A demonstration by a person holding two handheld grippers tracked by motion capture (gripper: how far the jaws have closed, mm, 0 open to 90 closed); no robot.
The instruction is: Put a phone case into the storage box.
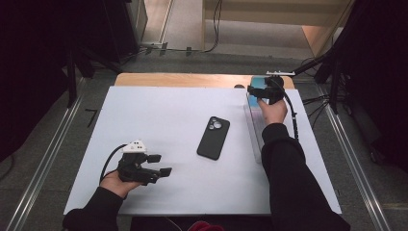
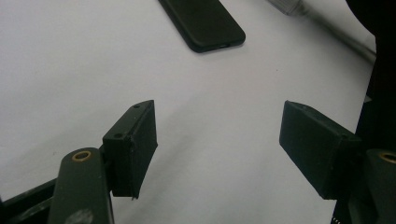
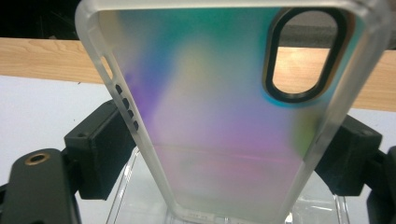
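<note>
A black phone (image 1: 213,137) lies camera-side up at mid-table (image 1: 168,110), well apart from both grippers. A clear tray (image 3: 140,200) runs along the table's right edge. The right gripper (image 1: 262,91), at the far right corner, holds a translucent iridescent case (image 3: 219,112) upright above the tray, jaws clamped on its two long sides. The left gripper (image 1: 156,168) rests near the front left, jaws wide and empty, pointing toward the phone. Both forearms enter from the near edge.
</note>
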